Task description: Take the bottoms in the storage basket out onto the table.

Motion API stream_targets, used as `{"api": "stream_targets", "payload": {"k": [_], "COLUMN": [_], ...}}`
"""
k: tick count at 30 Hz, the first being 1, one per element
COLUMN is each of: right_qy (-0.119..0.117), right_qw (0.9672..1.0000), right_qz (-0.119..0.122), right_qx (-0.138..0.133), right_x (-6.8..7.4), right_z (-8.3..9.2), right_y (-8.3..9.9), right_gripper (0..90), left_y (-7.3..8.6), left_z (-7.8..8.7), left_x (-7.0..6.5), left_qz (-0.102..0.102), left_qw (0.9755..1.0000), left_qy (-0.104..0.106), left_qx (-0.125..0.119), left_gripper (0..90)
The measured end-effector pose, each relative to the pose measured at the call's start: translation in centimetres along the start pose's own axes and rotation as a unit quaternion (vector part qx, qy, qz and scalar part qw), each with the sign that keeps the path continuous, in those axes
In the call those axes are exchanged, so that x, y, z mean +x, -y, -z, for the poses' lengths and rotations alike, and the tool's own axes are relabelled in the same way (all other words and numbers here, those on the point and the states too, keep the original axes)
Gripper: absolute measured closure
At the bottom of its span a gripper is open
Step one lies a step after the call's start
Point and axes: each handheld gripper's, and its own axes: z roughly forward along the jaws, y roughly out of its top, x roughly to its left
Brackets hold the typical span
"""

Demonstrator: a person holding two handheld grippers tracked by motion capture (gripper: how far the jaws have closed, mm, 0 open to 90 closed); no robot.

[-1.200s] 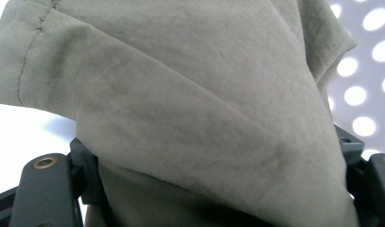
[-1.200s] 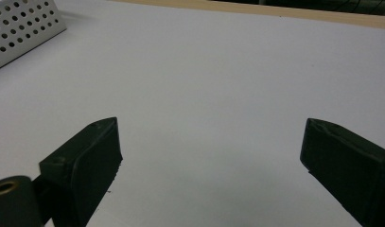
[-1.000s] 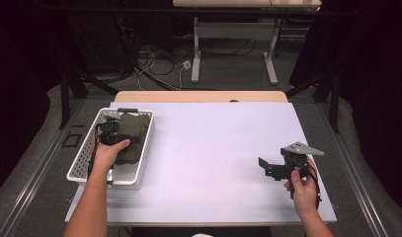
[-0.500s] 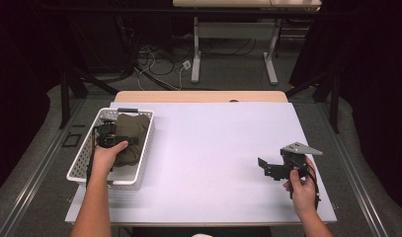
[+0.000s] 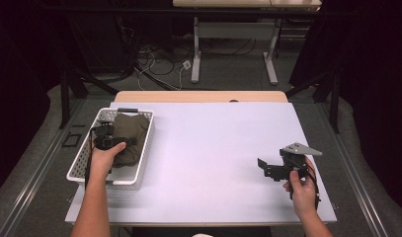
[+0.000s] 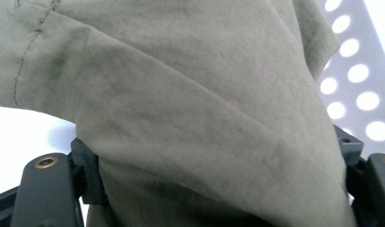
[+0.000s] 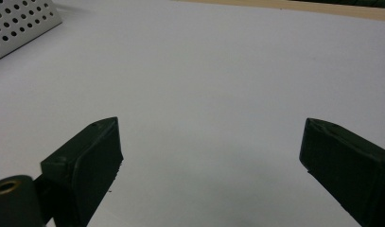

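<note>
Nearest us on the right, the right tongs [image 5: 264, 168] hang just above the bare table [image 5: 213, 148], jaws spread wide with nothing between them, the right hand [image 5: 301, 190] gripping the handle from below and pointing the jaws left across the white surface. That side looks idle, and the risk there is small: a drift downward could scrape the jaw tips on the table. Over on the left, the action: the left hand [image 5: 105, 157] reaches forward into the white perforated basket [image 5: 139, 163], forearm running straight up from the near edge, wrist bent down over the pile. The left tongs [image 6: 218, 198] are pressed together on the olive-green cloth [image 5: 132, 138], a thick fold bunched between the jaws, as the left gripper view shows, with a stitched hem running off at upper left. The cloth sits inside the basket, heaped toward its far end. Now, what could go wrong? The pinch takes a bulky fold, so I judge that a quick lift could let the outer layers slip free and drop the garment back. The rest of the cloth lies slumped against the basket wall, and if it catches on the rim as it comes up, the light basket may tip or slide along the table. A slow, straight lift would seem the safer call, with the right tongs ready to steady things.
</note>
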Motion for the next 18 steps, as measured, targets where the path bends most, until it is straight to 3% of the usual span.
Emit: {"api": "stream_targets", "payload": {"k": [18], "right_qy": [-0.001], "right_qw": [1.0], "right_qz": [-0.001], "right_qx": [0.0], "right_x": [0.0], "right_z": [-0.1], "right_y": [0.0], "right_gripper": [6.2], "left_y": [0.0], "left_z": [1.1], "left_x": [-0.2], "left_qz": [-0.003], "left_qw": [0.9995], "left_qy": [-0.002], "left_qx": [-0.033], "left_gripper": [21.5]}}
